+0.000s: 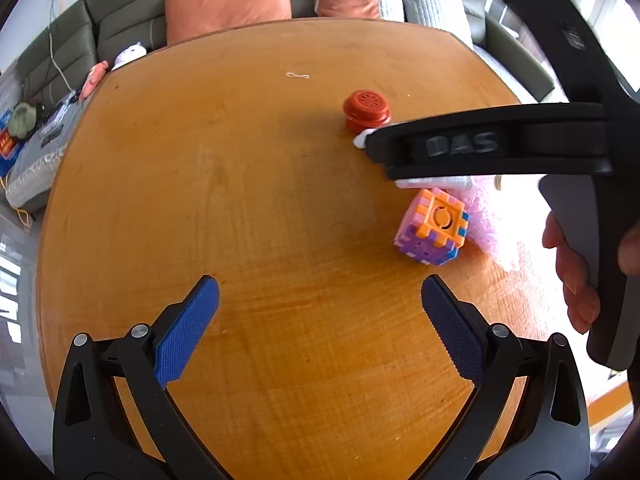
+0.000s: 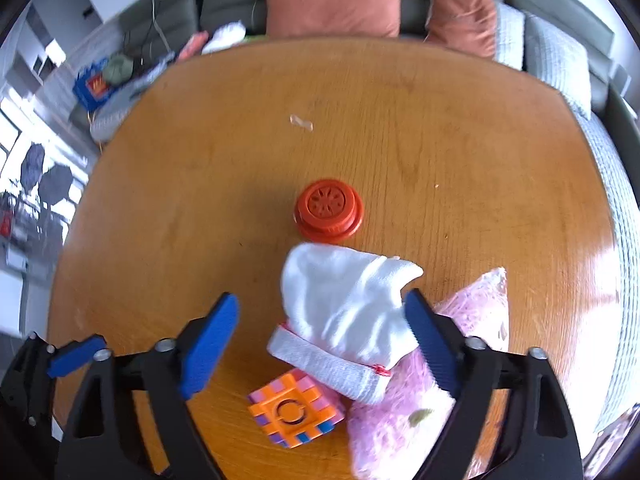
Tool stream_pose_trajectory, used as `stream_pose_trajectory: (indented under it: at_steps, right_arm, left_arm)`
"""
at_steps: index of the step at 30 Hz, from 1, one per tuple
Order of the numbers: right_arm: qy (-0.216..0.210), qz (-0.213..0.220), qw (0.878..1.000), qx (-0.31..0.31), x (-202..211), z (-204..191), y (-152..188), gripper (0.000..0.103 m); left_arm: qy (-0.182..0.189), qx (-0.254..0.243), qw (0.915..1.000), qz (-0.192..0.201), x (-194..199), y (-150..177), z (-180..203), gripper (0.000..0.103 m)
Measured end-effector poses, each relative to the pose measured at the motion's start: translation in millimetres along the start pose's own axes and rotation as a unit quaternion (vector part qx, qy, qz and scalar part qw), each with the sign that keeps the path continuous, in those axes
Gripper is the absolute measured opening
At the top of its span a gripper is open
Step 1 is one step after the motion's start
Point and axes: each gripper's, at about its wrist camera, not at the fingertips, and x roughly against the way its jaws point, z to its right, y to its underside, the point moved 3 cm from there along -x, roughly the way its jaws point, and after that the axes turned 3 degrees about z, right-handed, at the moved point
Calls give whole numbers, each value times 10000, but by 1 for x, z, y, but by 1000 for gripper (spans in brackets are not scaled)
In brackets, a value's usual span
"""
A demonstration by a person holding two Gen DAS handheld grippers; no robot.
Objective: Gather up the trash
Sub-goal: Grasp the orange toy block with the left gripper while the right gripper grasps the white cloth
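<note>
Your right gripper (image 2: pixel 320 340) gapes over one white sock (image 2: pixel 344 300) (one red cap (image 2: pixel 329 214), one cube (image 2: pixel 296 410) beside), left gripper (image 1: pixel 320 332) apart.

Sock (image 2: pixel 344 312) on table (image 2: pixel 200 200), partly over bag (image 2: pixel 400 420); cap (image 2: pixel 329 214) behind sock, cube (image 2: pixel 294 410) before it

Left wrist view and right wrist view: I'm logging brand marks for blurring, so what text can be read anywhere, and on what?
"DAS": raised letters on the black body of the right gripper, seen from the left wrist.
Blue box with red-and-yellow print beside the grey sofa: too blurred to read.
Nothing else legible.
</note>
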Motion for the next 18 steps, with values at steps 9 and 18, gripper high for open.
stream_pose_trajectory:
  at_steps: [9,18]
  right_arm:
    - [-256,-117,9996,-18,-1,12,11,16]
    - [-506,396,9965,-539,32,50,11,16]
  left_arm:
    - [53,-244,9996,-157,-23,-10,34,98]
    - [377,-328,9984,247,-37,-21,56,95]
